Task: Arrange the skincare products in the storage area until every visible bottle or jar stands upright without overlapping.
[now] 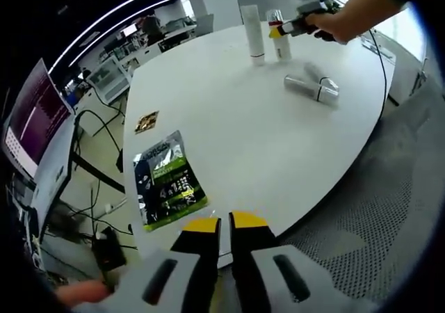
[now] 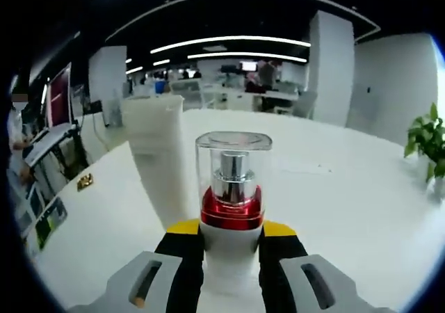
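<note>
A pump bottle [image 2: 232, 188] with a clear cap, a red collar and a white body stands upright on the white table [image 2: 348, 202], and my right gripper [image 2: 231, 231] is shut on its body. In the left gripper view this bottle [image 1: 279, 43] stands at the table's far side, with the right gripper [image 1: 286, 29] and a person's hand [image 1: 332, 25] on it. A tall white tube [image 1: 254, 35] stands upright just left of it, also seen close by as the tube [image 2: 158, 160]. Two bottles [image 1: 302, 85] [image 1: 322, 77] lie on their sides nearby. My left gripper [image 1: 224, 224] is shut with nothing in it, at the table's near edge.
A green and black packet [image 1: 167, 179] lies flat near the table's [image 1: 243, 139] near edge, with a small gold item [image 1: 146, 122] beyond it. A mesh chair [image 1: 375, 229] is at the right. Desks and a monitor [image 1: 31, 122] stand left. A plant [image 2: 424, 142] stands far right.
</note>
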